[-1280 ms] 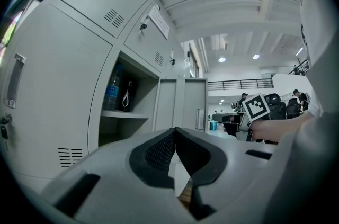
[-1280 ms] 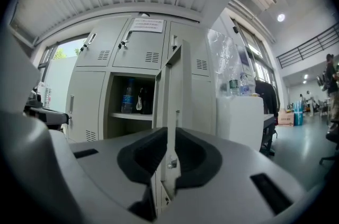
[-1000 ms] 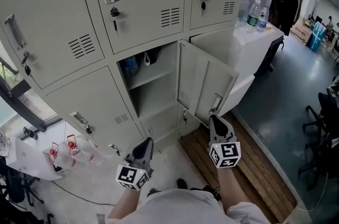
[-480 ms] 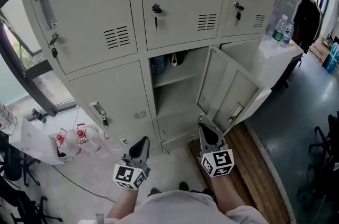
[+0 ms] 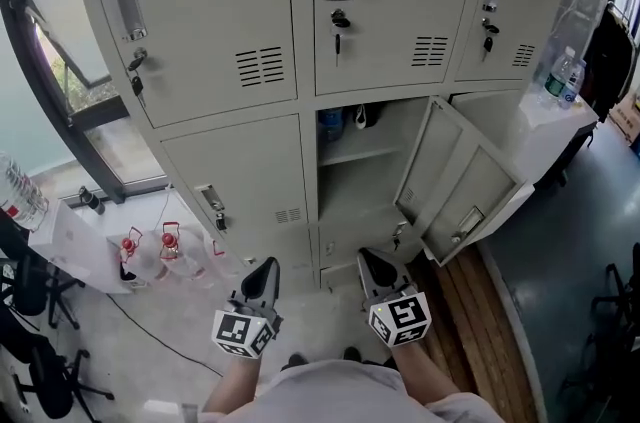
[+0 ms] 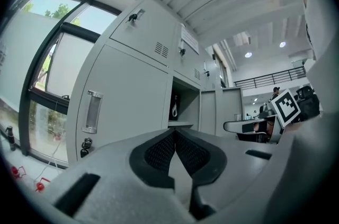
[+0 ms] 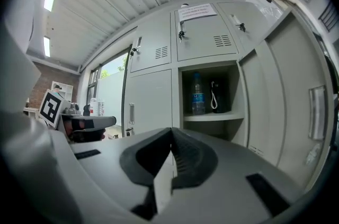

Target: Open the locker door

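A bank of grey lockers (image 5: 250, 21) fills the head view. The lower middle locker door (image 5: 462, 179) stands swung open to the right, showing a shelf with a water bottle (image 7: 197, 93) and a dark item (image 7: 216, 96). My left gripper (image 5: 264, 278) hangs low in front of the lockers, shut and empty. My right gripper (image 5: 372, 265) is beside it, below the open compartment, shut with nothing between its pads. In the left gripper view the open compartment (image 6: 183, 106) lies ahead; its tips (image 6: 174, 133) meet.
Closed lockers with keys in their locks surround the open one. A small white table (image 5: 60, 241) with bottles stands at left by a window. A wooden platform (image 5: 480, 311) lies at right, with a white desk (image 5: 545, 126) behind the door.
My head view has swung left, so the lockers sit more centred. The right gripper has drawn back and left, away from the open door's edge. The door stays open.
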`<act>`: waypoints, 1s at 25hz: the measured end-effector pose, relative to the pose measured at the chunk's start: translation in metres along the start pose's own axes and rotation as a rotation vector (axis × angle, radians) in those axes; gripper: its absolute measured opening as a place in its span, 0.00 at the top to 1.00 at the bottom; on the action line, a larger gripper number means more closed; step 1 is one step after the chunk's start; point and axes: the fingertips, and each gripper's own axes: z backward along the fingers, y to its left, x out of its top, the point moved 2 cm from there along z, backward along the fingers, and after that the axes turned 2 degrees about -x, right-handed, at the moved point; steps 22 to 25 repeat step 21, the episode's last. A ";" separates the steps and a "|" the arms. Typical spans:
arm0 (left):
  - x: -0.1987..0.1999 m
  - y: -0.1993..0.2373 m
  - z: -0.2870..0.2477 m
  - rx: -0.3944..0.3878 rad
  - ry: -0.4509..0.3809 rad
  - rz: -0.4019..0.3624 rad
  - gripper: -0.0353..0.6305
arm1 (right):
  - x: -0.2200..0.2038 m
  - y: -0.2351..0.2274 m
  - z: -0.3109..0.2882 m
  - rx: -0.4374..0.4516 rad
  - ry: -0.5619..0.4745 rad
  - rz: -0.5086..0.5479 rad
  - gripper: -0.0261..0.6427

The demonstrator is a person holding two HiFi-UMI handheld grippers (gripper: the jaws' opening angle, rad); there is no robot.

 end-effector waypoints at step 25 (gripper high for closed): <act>0.001 -0.004 -0.010 -0.016 -0.004 0.000 0.94 | 0.001 -0.003 -0.002 0.014 -0.014 -0.033 0.94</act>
